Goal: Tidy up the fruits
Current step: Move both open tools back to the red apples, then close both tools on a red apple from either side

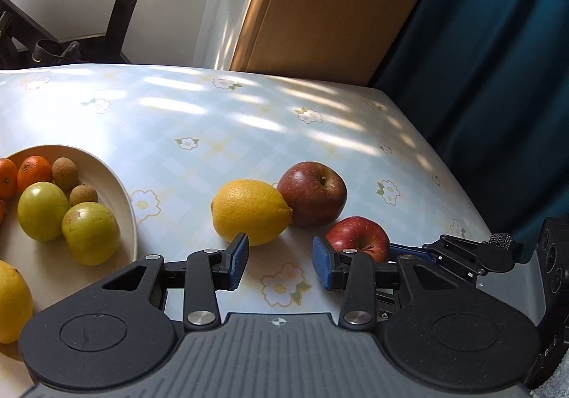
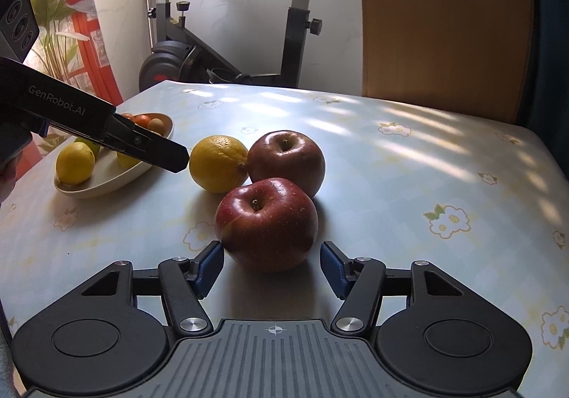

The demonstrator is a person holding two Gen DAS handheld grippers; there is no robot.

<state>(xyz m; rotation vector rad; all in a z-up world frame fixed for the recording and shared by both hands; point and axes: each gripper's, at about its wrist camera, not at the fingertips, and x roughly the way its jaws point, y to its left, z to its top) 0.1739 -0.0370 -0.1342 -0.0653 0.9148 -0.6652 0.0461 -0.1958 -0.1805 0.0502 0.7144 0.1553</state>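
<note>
Blue-padded right claw point(image 2: 272, 266) stood released, jaws parted wider than the near red apple point(image 2: 266, 224) directly ahead; pads did not press it. Left claw point(image 1: 280, 264) was likewise released and empty, tilted down over the table point(image 1: 199, 120), lemon point(image 1: 250, 211) just ahead-left, bowl point(image 1: 122, 199) further left.

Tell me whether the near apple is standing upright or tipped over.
Upright. In the right wrist view the near apple sits on the table with its stem and dimple facing up.
</note>
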